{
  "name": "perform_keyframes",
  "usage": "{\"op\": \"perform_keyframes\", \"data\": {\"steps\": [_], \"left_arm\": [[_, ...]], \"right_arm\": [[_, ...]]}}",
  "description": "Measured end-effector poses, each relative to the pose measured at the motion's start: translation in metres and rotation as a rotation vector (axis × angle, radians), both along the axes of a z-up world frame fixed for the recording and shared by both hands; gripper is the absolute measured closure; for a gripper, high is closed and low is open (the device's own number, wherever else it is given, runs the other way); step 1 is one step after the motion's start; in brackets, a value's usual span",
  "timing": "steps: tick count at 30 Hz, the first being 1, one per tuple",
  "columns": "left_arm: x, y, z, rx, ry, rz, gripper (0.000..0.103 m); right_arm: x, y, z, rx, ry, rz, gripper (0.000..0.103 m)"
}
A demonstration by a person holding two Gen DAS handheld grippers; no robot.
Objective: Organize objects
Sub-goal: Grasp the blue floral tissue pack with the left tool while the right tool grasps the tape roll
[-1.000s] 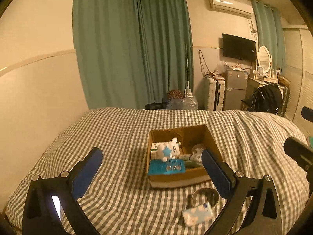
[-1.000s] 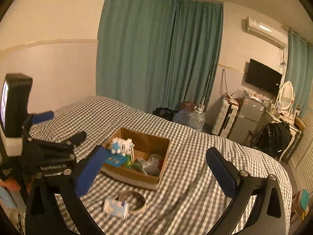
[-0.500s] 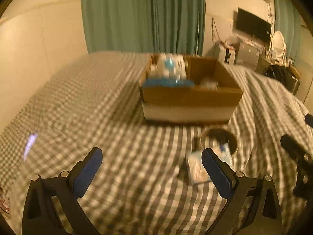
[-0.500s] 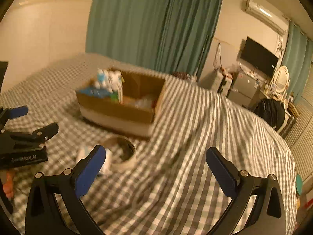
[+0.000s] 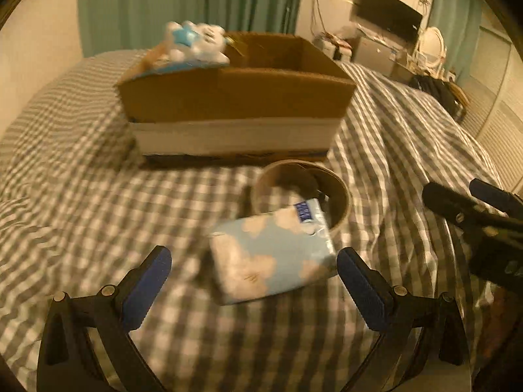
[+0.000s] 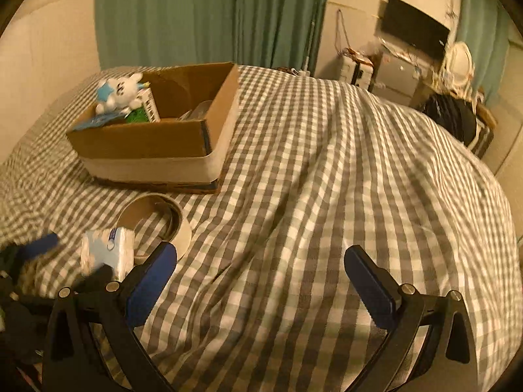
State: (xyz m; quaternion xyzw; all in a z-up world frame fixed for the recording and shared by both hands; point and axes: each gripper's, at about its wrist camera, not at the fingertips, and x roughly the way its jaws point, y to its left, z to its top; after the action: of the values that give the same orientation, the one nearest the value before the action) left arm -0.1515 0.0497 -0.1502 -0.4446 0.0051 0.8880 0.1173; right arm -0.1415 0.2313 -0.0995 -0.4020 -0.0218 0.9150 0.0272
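A light-blue tissue pack (image 5: 273, 254) with white clouds lies on the checked bedspread, leaning on a tape roll (image 5: 302, 192). My left gripper (image 5: 253, 285) is open, its fingers on either side of the pack's near end, not touching. A cardboard box (image 5: 235, 98) stands behind, holding a white and blue plush toy (image 5: 193, 40) and other items. In the right wrist view the box (image 6: 157, 137), tape roll (image 6: 157, 222) and tissue pack (image 6: 108, 254) show at the left. My right gripper (image 6: 261, 281) is open and empty over bare bedspread.
The checked bedspread (image 6: 343, 179) covers the bed. Green curtains (image 6: 212, 16) hang behind. A TV (image 6: 415, 32), a cabinet and a black bag (image 6: 451, 121) stand at the far right. The right gripper's fingers show at the right edge of the left wrist view (image 5: 474, 209).
Both grippers have dropped and moved forward. The left one has closed in on the tissue pack, which now lies between its open fingers. Both stayed open.
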Motion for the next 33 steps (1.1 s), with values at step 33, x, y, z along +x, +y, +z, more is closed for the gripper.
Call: {"op": "perform_keyframes", "data": {"steps": [33], "left_arm": [[-0.032, -0.093, -0.006, -0.112, -0.045, 0.148, 0.023]], "right_arm": [[-0.051, -0.105, -0.061, -0.003, -0.214, 0.325, 0.003]]}}
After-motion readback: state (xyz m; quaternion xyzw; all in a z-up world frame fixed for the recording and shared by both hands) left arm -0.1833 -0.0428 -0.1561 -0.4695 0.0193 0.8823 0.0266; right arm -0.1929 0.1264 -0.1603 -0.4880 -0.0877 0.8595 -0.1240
